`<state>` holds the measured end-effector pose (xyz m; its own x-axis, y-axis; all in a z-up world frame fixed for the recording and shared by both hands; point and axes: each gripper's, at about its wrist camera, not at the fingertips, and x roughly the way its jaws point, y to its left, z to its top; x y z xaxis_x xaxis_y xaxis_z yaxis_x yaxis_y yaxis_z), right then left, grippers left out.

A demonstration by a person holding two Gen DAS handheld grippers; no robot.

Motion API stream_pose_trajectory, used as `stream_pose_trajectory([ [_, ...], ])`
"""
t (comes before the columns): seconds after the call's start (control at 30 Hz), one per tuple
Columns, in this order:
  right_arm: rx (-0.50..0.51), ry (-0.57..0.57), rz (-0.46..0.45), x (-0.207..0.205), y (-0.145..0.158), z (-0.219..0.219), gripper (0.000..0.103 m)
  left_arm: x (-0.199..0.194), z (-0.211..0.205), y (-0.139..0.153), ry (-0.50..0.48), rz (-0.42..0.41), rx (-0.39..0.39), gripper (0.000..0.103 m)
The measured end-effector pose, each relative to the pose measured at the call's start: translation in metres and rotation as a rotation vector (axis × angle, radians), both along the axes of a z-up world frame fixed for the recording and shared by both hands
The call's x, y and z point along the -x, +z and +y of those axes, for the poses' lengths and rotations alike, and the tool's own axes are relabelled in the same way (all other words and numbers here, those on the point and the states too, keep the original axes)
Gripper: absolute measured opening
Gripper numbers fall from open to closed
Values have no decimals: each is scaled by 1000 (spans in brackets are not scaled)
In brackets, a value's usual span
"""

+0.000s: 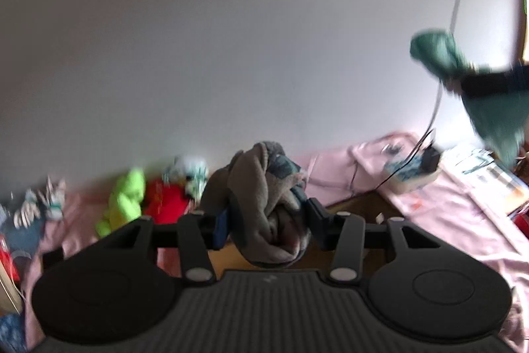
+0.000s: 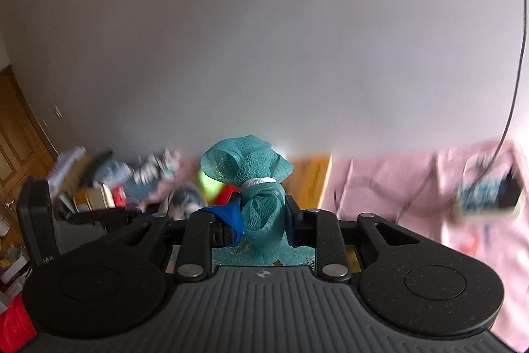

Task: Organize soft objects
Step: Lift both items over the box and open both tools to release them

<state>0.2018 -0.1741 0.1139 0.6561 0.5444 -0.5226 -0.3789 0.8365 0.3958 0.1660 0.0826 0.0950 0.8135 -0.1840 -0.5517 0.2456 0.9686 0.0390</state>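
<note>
the person is carrying two soft things at once, one in each claw, both raised clear of the pink sheet [image 1: 439, 204] that covers the bed below the pale wall.

the left claw [image 1: 269, 222] is gripping a grey fleece bundle [image 1: 264, 204], its jaws standing fairly wide around the thick roll; the bundle is bulging above the jaws and sagging below them. the right claw [image 2: 263, 220] is pinching a teal mesh sponge [image 2: 254, 184] just under its white cord [image 2: 259, 181], jaws close together, with a scrap of blue cloth [image 2: 224, 215] caught at the left jaw. in the left wrist view the same sponge is hanging high above the pink sheet at the right edge.

beyond the pink sheet's left end, a neon green toy [image 1: 127, 197] and a red item [image 1: 167, 199] are lying together against the wall, likely the pile the soft things are being gathered into.

to do this step well, the person should be holding both grips steady through the swing, since the frames are blurring with speed. the fleece bundle looks heavy and loosely rolled, so it may be slipping or unrolling; slowing before the drop and lowering it close to the pile would be safer. the sponge is light and well pinched, but the dangling cable [image 2: 515, 81] above the pink sheet's right end is worth steering clear of.
</note>
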Motion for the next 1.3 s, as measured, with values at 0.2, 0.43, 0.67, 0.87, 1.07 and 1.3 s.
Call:
stream_pose_trajectory([
  [0.2, 20, -33, 160, -45, -98, 29, 7, -46, 3, -82, 41, 152, 34, 50],
  [0.43, 4, -48, 240, -84, -152, 59, 13, -77, -1, -140, 70, 223, -19, 55],
  [0.67, -65, -31, 315, -95, -173, 58, 13, -94, 2, -161, 100, 251, -63, 59],
  [0.87, -130, -34, 324, -87, -165, 47, 13, -83, 4, -151, 152, 203, -59, 63],
  [1.07, -107, -60, 297, -69, -152, 47, 14, -64, -5, -132, 191, 201, -38, 63],
  [1.3, -91, -58, 289, -42, -139, 46, 14, -34, -23, -117, 204, 172, -122, 66],
])
